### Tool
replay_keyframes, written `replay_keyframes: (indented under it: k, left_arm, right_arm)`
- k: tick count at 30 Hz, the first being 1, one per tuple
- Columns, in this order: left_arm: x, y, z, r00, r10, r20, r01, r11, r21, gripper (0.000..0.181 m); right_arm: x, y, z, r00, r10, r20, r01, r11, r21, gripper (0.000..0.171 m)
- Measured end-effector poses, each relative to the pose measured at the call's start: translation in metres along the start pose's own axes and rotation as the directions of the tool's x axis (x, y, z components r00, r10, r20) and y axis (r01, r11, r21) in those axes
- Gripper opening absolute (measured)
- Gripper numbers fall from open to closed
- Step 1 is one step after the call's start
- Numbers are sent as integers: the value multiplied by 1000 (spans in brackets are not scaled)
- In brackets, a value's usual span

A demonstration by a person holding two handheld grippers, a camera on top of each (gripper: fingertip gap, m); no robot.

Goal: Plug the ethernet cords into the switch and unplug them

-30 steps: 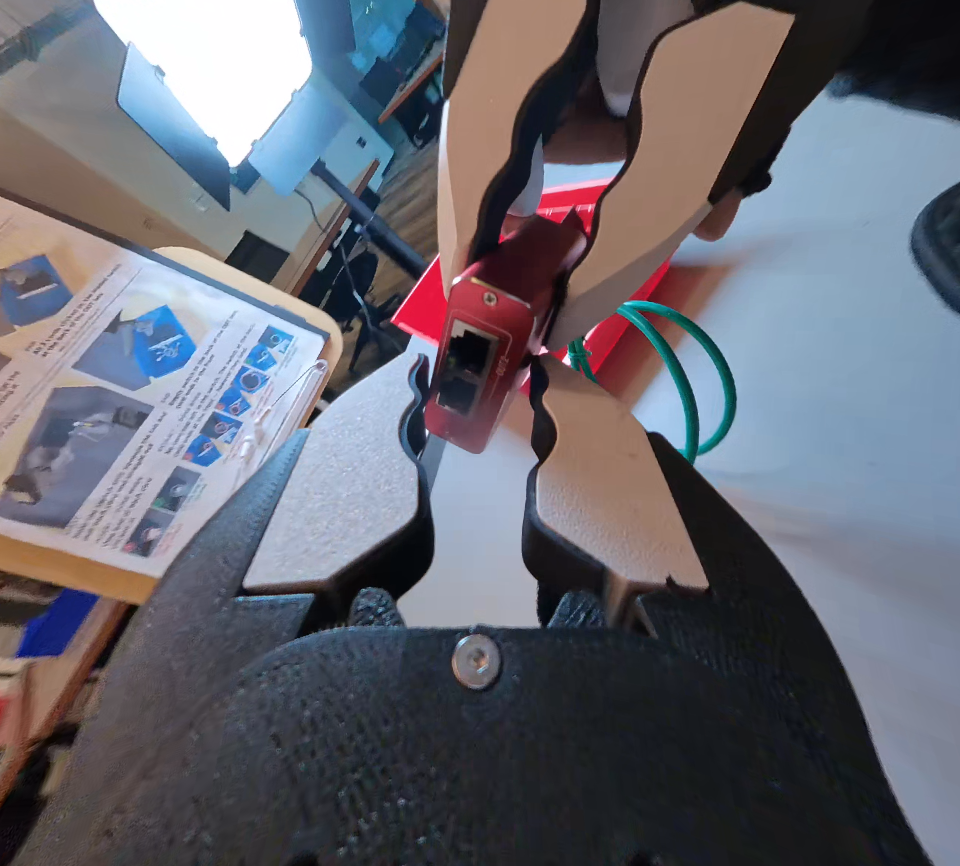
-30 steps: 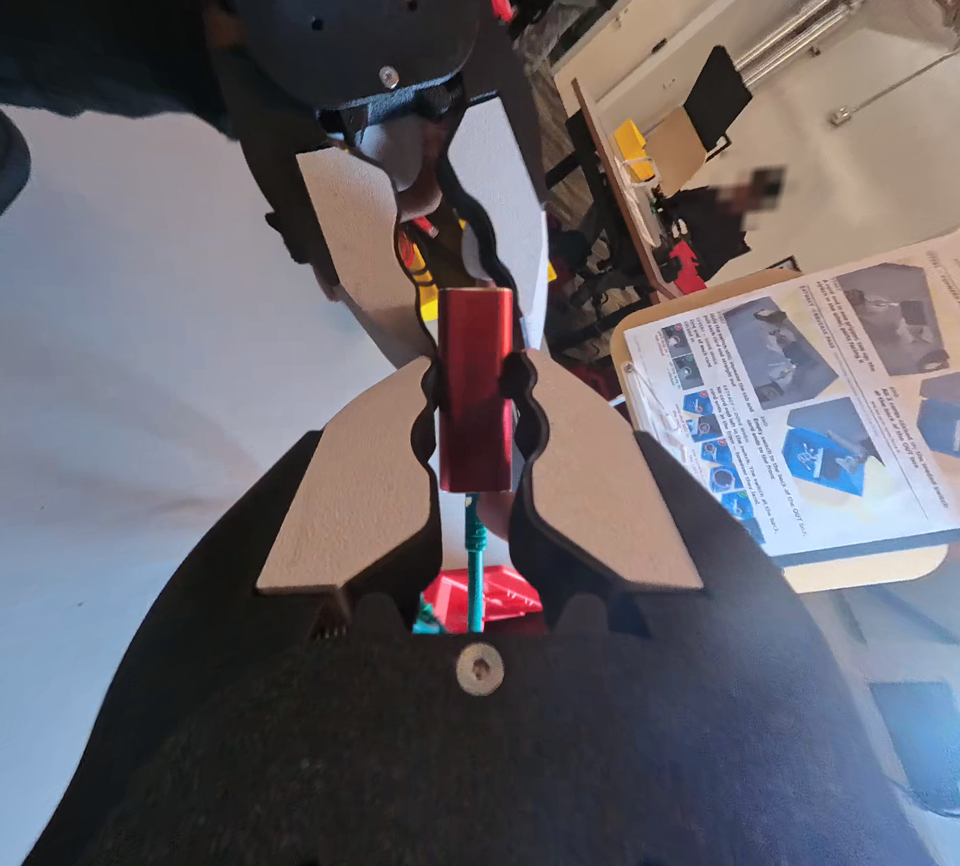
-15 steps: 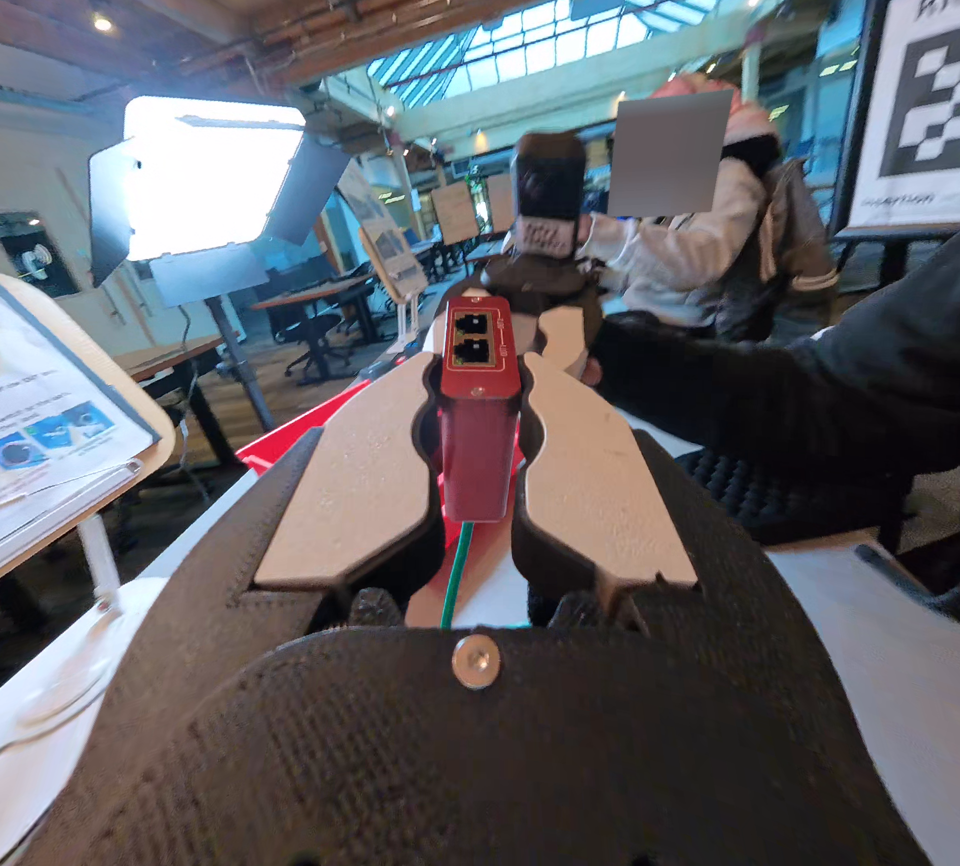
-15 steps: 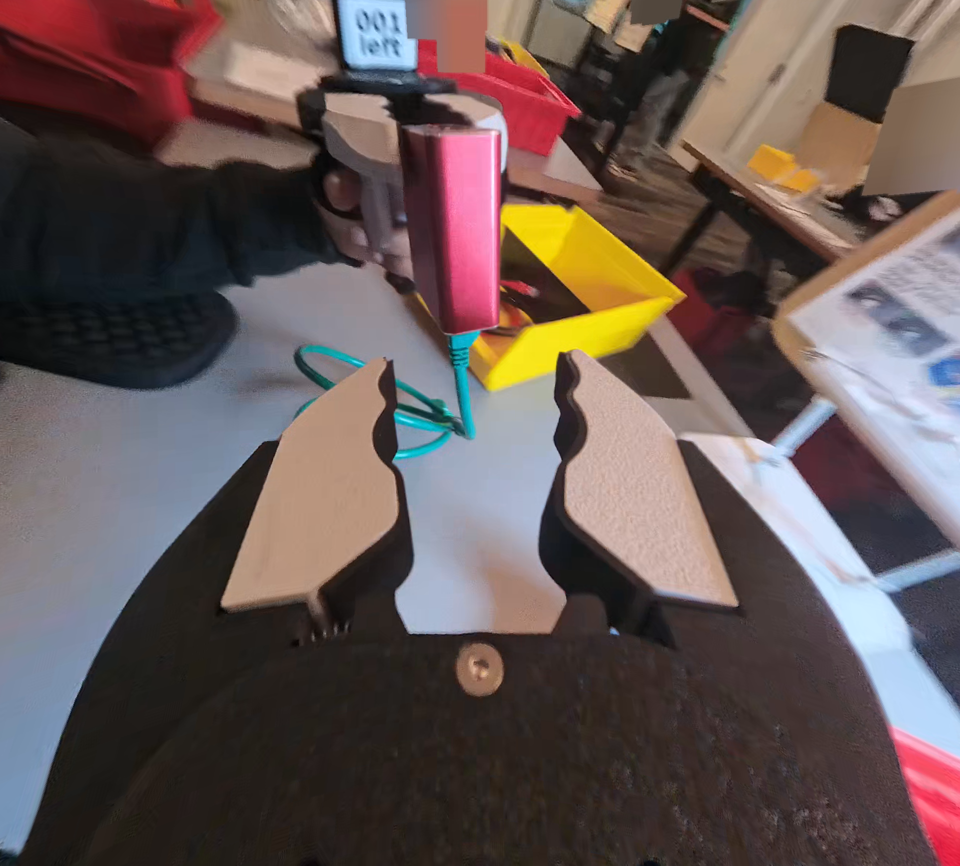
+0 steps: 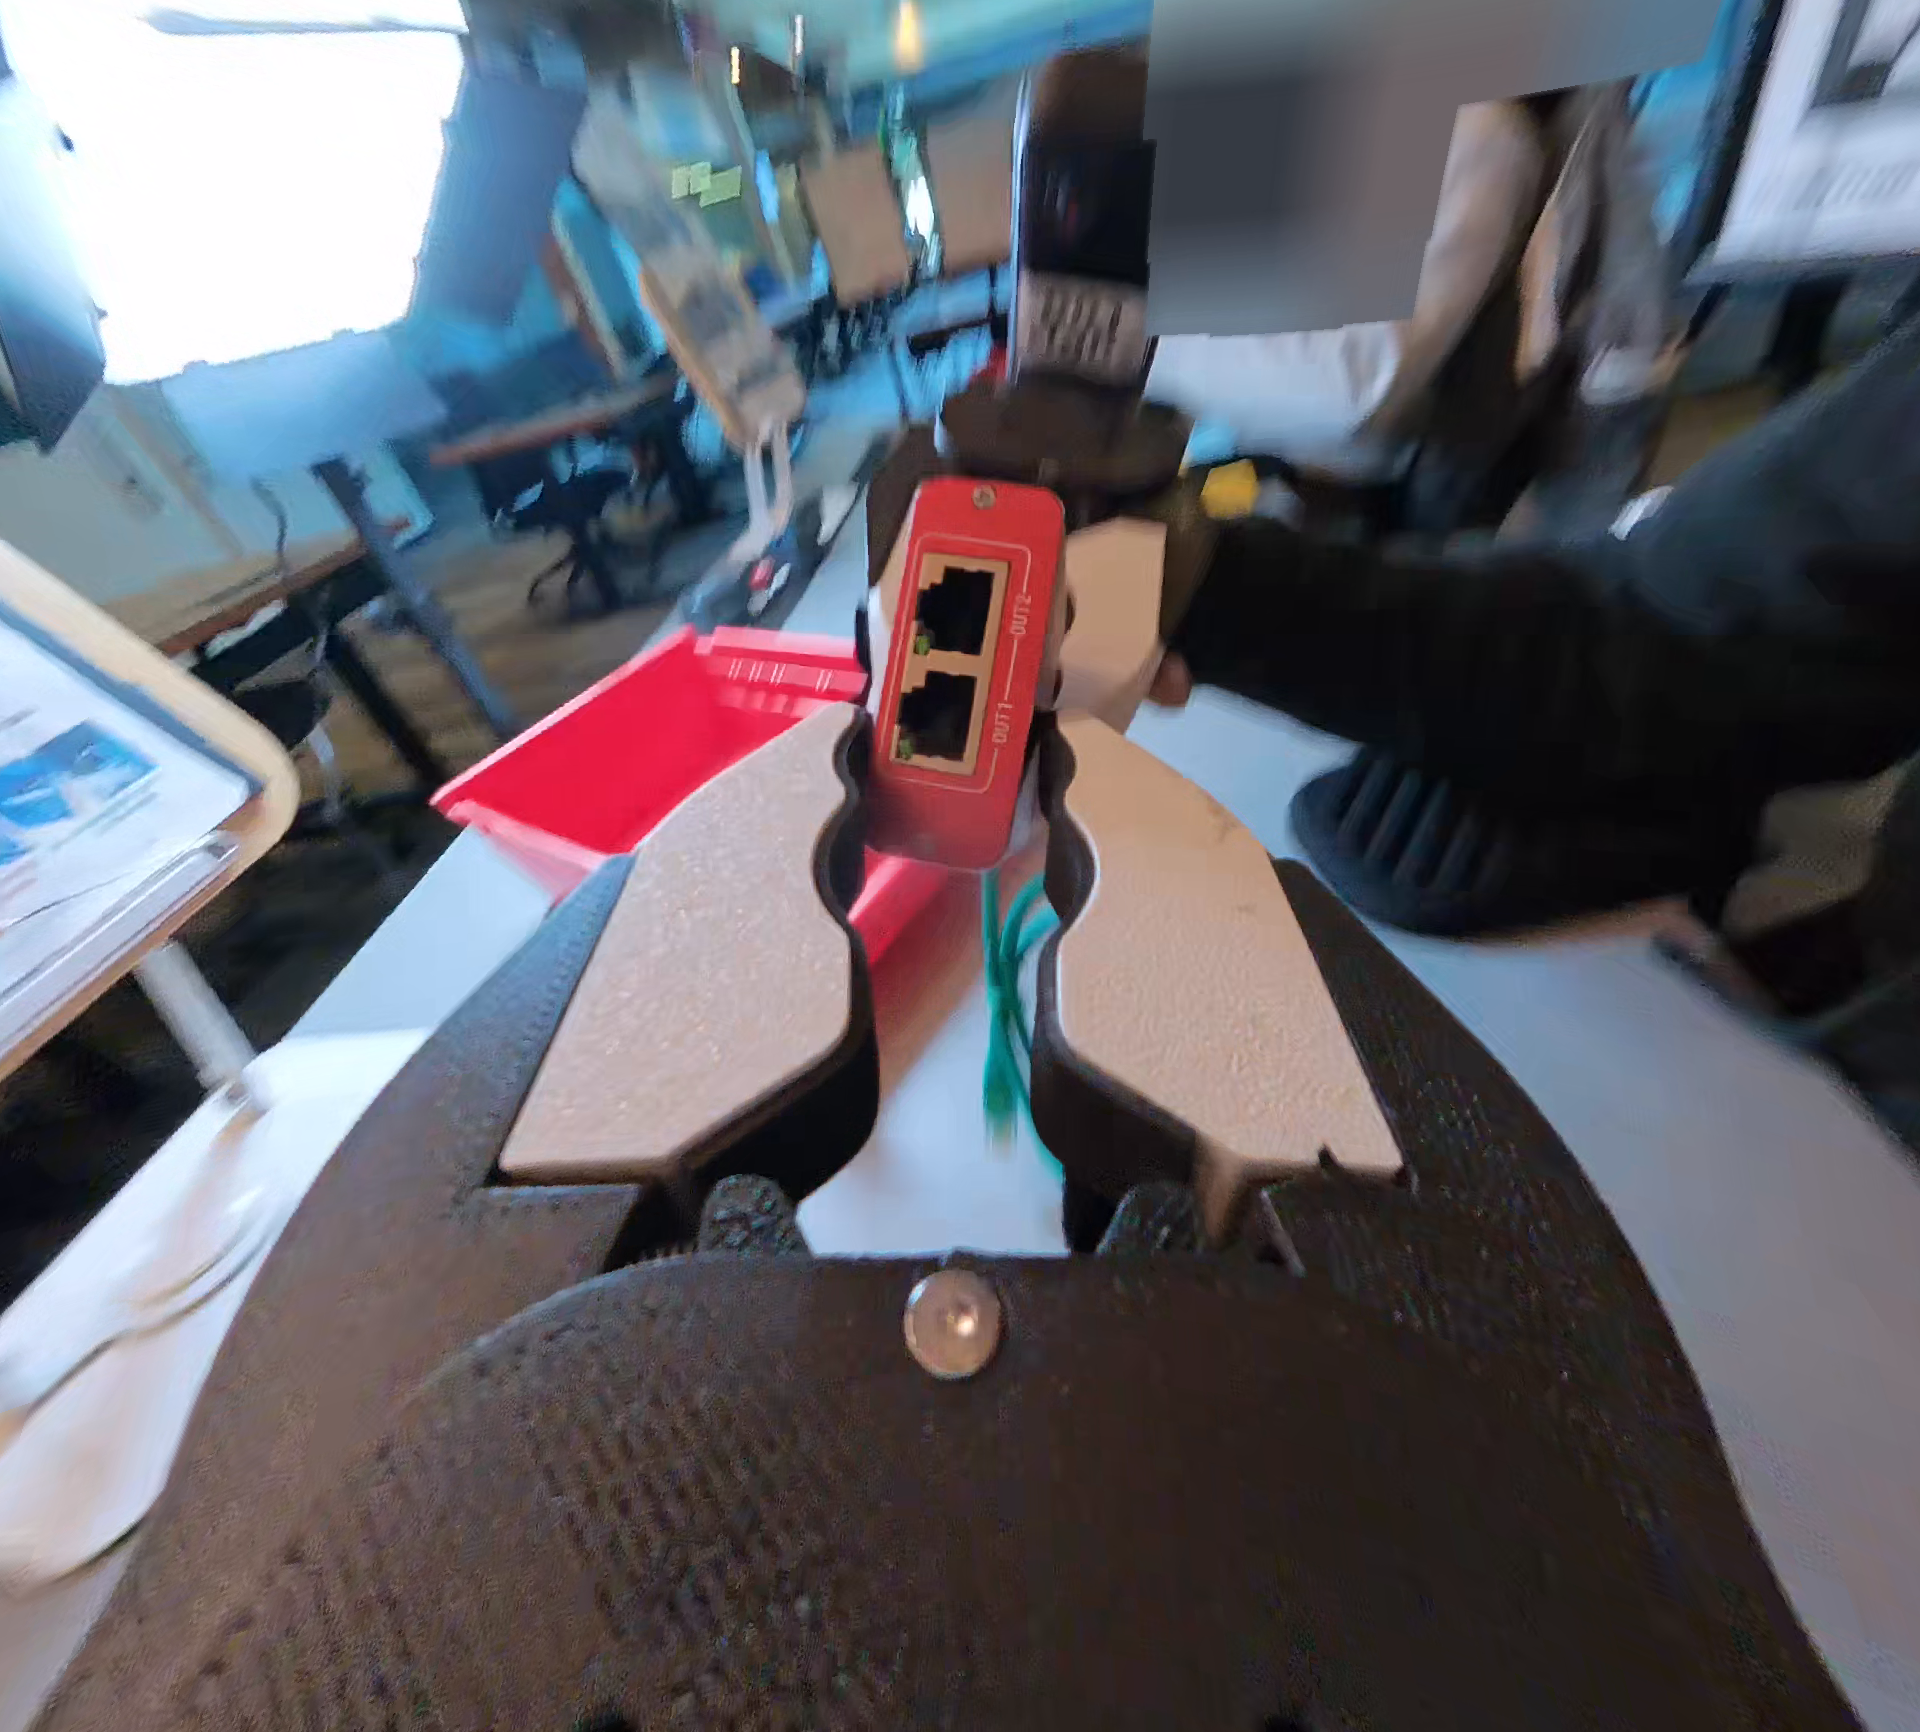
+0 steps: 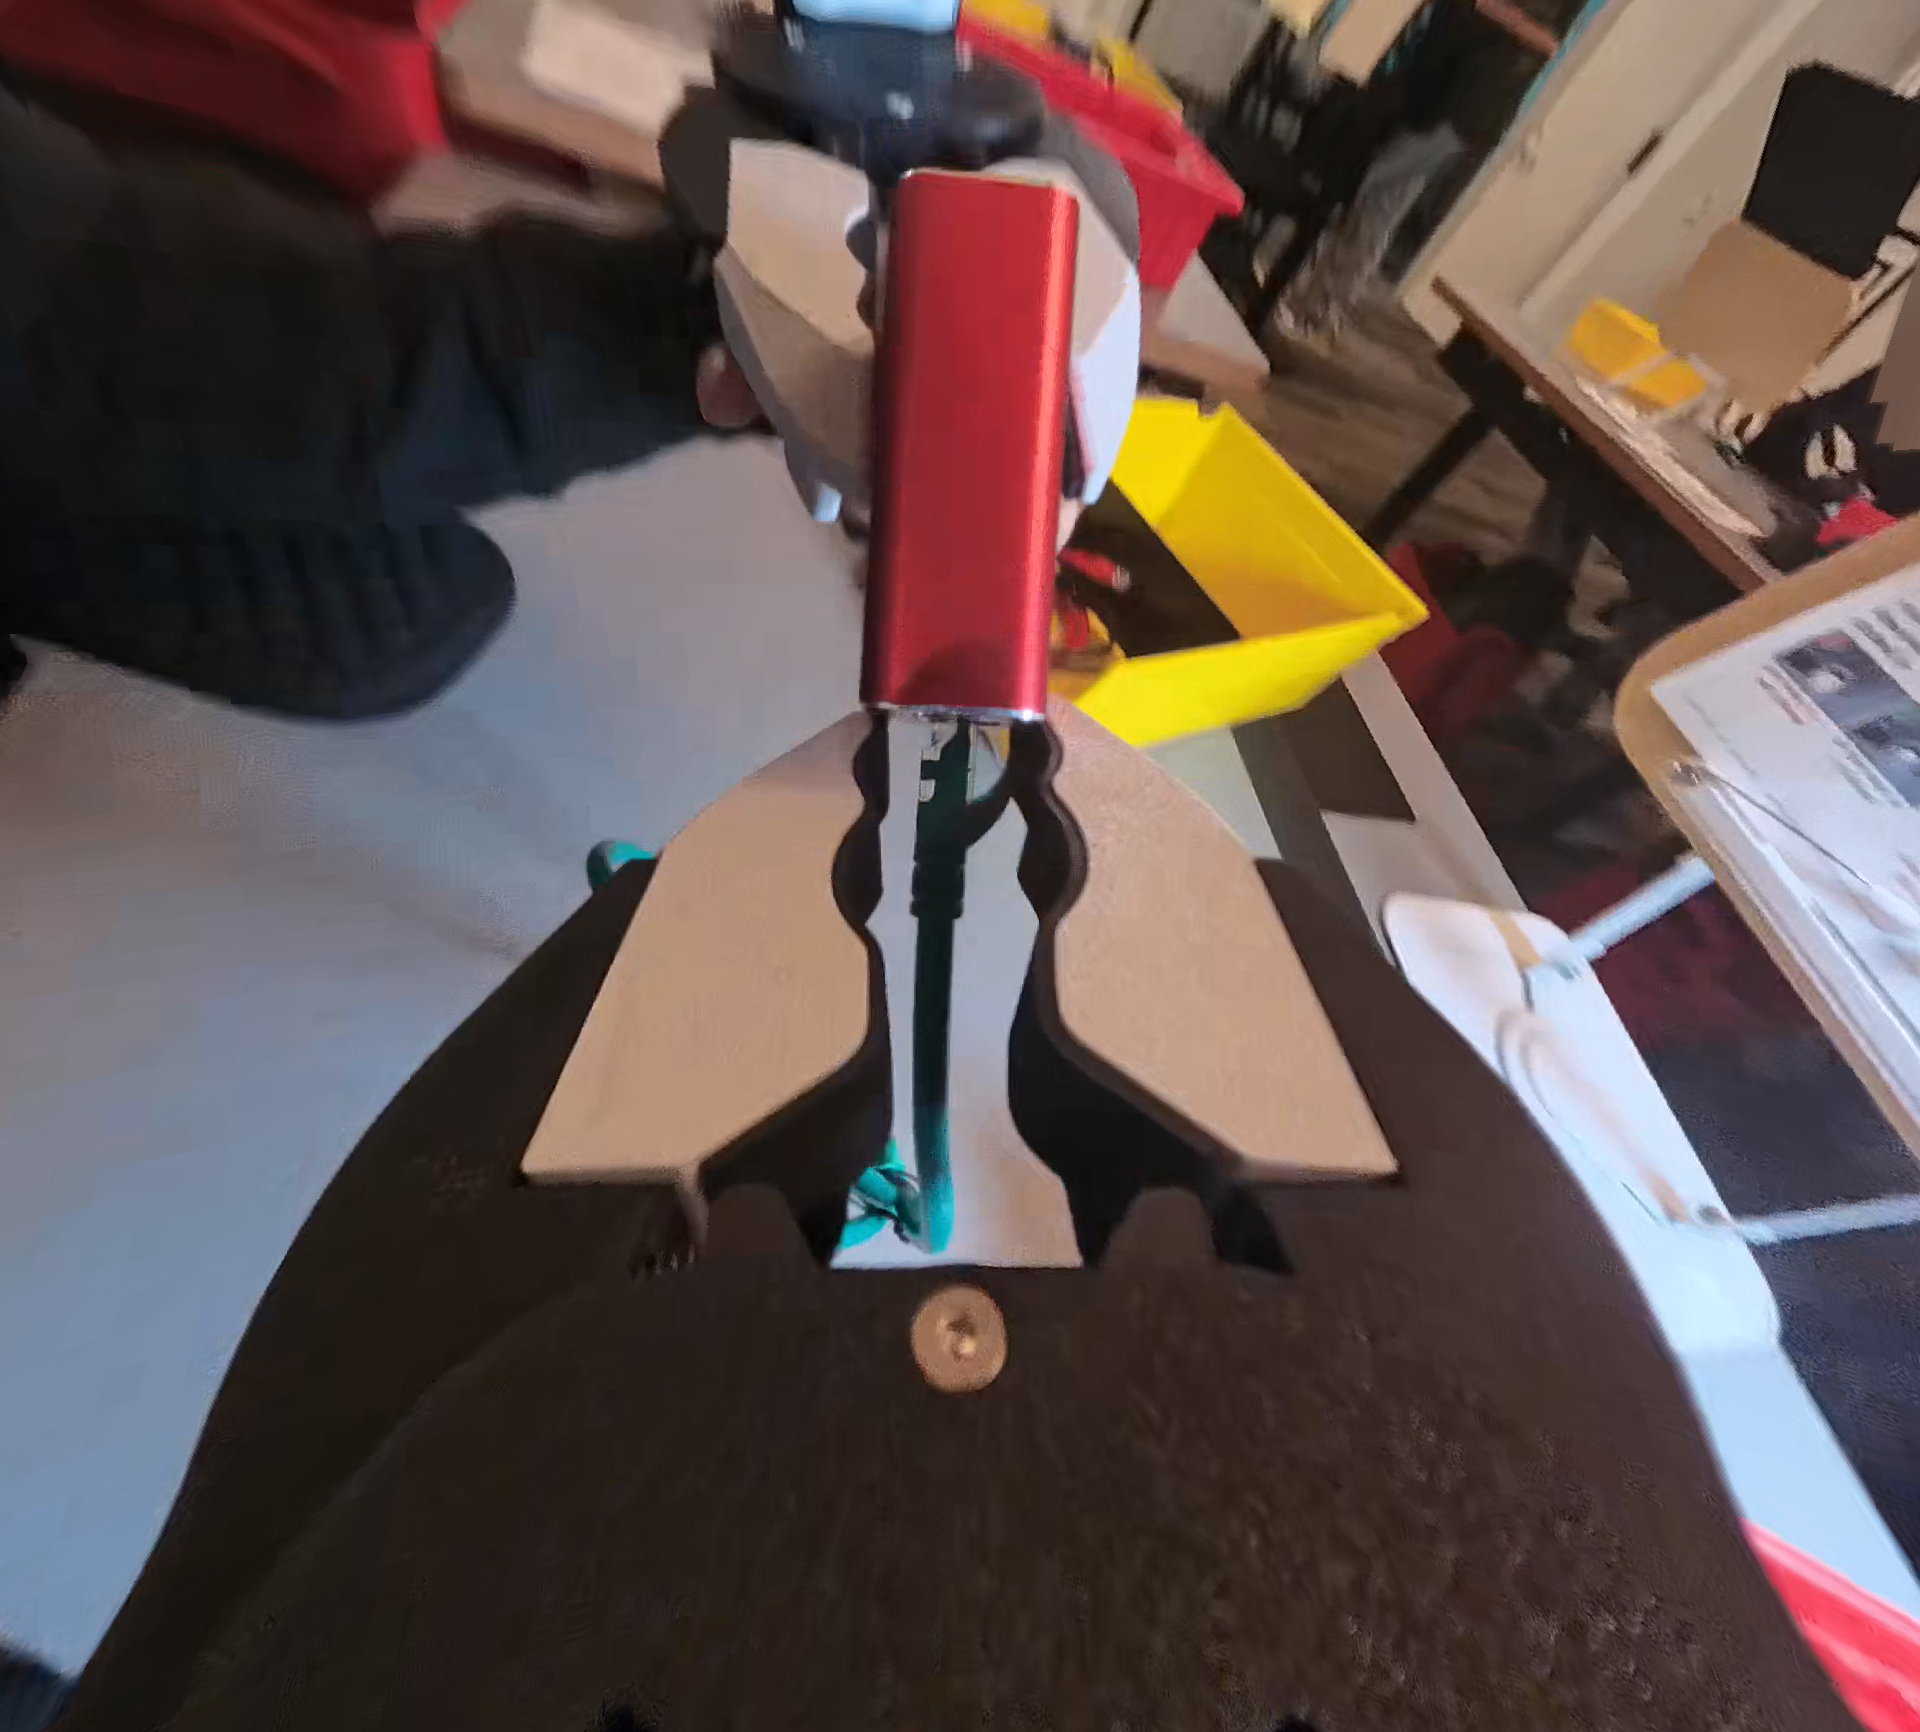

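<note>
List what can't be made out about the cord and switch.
Right wrist view: whether the cord is latched in the switch; blur and shadow hide the port.
Same view: whether the right hand-held gripper pinches the cord; contact blurred.
Left wrist view: the cord's plugged end, behind the switch.

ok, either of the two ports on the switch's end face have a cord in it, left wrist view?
No: both ports on the end face of the red switch are empty dark sockets, and the green cord hangs below it.
</note>
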State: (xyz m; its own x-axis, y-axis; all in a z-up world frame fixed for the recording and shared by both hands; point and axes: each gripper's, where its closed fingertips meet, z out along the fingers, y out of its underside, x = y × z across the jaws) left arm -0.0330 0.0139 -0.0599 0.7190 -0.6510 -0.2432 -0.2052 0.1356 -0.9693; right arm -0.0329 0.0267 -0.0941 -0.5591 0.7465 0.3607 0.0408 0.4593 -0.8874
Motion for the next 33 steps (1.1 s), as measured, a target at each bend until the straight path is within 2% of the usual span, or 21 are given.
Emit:
replay_keyframes:
  k: [3,6,9,14,19,22,24,25,27,30,33]
  left_arm:
    - [0,31,4,989,144,34,-133,964,-229,33]
    - [3,40,10,979,203,27,-187,938,-291,34]
    - [7,31,9,983,182,-1,-178,962,-207,32]
    - [12,5,-1,995,69,-66,-66,997,40,29]
    - [13,5,-2,994,26,-107,-13,993,115,29]
    - [13,6,-2,993,22,-113,-7,991,130,29]
    - [11,12,1,995,54,-79,-47,994,94,29]
    - [13,12,2,994,71,-79,-63,993,96,28]
    - [15,8,3,994,47,-96,-36,993,113,27]
    - [11,16,5,996,74,-58,-69,995,78,28]
    - [6,18,4,998,53,-34,-52,998,34,30]
  right_arm:
    - [-3,15,-2,999,-51,-11,49,989,-142,22]
    - [-7,22,-2,998,-63,9,64,978,-200,22]
    - [-10,13,-7,998,-59,21,62,985,-161,22]
    - [-12,-19,-13,997,-75,-5,75,997,-15,25]
    - [-14,-22,-12,996,-91,-8,91,996,-20,27]
    - [-15,-22,-12,996,-88,0,88,996,-17,27]
    - [-22,-24,-11,997,-62,45,62,998,-6,46]
    - [-24,-24,-11,997,-46,61,47,999,-9,46]
    - [-14,-23,-11,994,-108,-22,108,994,-34,27]
    - [-8,-16,-10,985,-156,-79,146,982,-119,27]
    - [-4,-16,-9,982,-159,-99,146,981,-129,26]
